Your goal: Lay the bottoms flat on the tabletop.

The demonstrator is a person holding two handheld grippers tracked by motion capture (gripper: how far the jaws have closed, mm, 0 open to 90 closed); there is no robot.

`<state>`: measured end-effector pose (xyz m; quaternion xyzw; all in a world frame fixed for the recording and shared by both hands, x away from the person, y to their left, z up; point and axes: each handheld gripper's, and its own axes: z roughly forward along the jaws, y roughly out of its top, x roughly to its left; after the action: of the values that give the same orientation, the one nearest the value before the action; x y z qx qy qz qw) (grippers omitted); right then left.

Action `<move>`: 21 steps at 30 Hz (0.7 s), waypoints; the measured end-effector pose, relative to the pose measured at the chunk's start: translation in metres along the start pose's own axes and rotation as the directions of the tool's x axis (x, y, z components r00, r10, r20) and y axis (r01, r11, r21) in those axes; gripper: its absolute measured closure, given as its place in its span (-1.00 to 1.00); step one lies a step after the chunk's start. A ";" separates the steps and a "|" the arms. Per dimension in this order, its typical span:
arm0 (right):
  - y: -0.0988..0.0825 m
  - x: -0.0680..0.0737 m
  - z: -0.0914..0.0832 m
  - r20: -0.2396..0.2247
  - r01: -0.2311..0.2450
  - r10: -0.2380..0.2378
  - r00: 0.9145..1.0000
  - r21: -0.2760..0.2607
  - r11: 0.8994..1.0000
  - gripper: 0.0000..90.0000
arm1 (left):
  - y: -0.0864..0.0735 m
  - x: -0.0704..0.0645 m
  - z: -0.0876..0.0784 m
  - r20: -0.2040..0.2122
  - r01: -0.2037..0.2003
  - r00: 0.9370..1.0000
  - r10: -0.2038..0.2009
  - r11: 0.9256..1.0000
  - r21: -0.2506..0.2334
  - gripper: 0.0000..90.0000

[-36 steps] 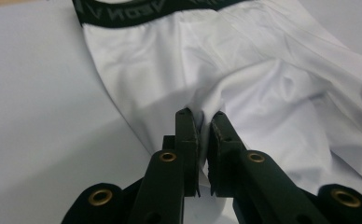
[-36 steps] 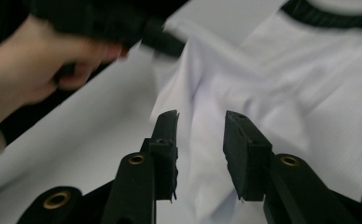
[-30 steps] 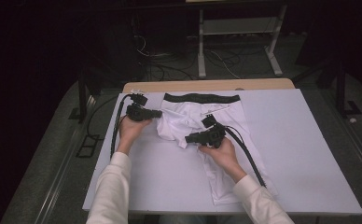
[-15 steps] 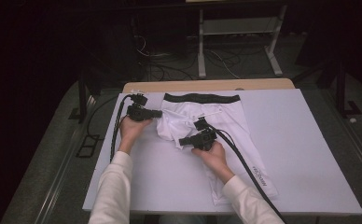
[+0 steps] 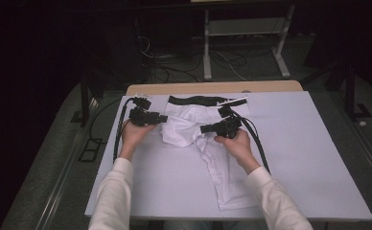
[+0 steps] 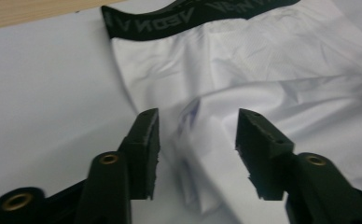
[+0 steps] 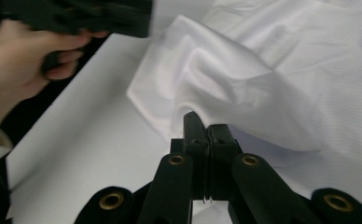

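- Table (image 5: 318, 158): white top, the work surface; nothing else of note lies on it besides the garment and the two hands.
- White leggings (image 5: 222, 177): spread across the middle of the table, black waistband (image 5: 193, 100) at the far edge, one leg running toward the person's near side. The upper-left part is bunched into a loose heap of folds, also seen in the left gripper view (image 6: 263, 70) and the right gripper view (image 7: 286, 70).
- Right gripper (image 5: 208, 128): jaws fully together, pinching a fold of the white cloth, as the right gripper view shows, with the fabric rising out of the closed tips (image 7: 206, 126). It holds the cloth over the middle of the garment.
- Left gripper (image 5: 164, 118): at the garment's left edge. Jaws have just been opening and now stand moderately apart (image 6: 195, 140); a crease of cloth lies between them, but the pads do not press on it.
- Step in hand, as judged: folding the leggings, with the folded-over portion being carried across by the right gripper while the left one lets go.
- Next move, as judged: lay the pinched fold down flat in line with the other leg, then release. The left gripper needs a fresh grip on the edge or should clear away, else the loose heap may drag and wrinkle.
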<state>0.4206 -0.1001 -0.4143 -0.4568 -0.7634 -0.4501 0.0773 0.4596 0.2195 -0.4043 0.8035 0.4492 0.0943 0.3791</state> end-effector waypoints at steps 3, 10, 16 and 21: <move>0.002 -0.010 0.002 0.026 -0.017 0.017 1.000 -0.011 1.000 0.95 | -0.013 0.005 -0.014 0.029 0.045 0.999 -0.044 0.998 -0.037 0.03; 0.004 -0.030 0.005 0.062 -0.063 0.064 0.996 -0.022 0.998 0.94 | -0.048 0.009 -0.029 0.167 0.097 0.982 -0.083 0.992 -0.081 0.03; 0.004 -0.031 0.007 0.060 -0.065 0.066 0.996 -0.023 0.998 0.95 | -0.061 0.005 -0.026 0.218 0.075 0.974 -0.059 0.995 -0.064 0.01; 0.004 -0.030 0.006 0.058 -0.063 0.064 0.996 -0.017 0.998 0.95 | -0.068 0.004 -0.021 0.223 0.071 0.973 -0.062 0.997 -0.034 0.00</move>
<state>0.4425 -0.1139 -0.4318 -0.4945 -0.7468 -0.4398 0.0658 0.4072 0.2553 -0.4378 0.7854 0.4287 0.0003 0.4465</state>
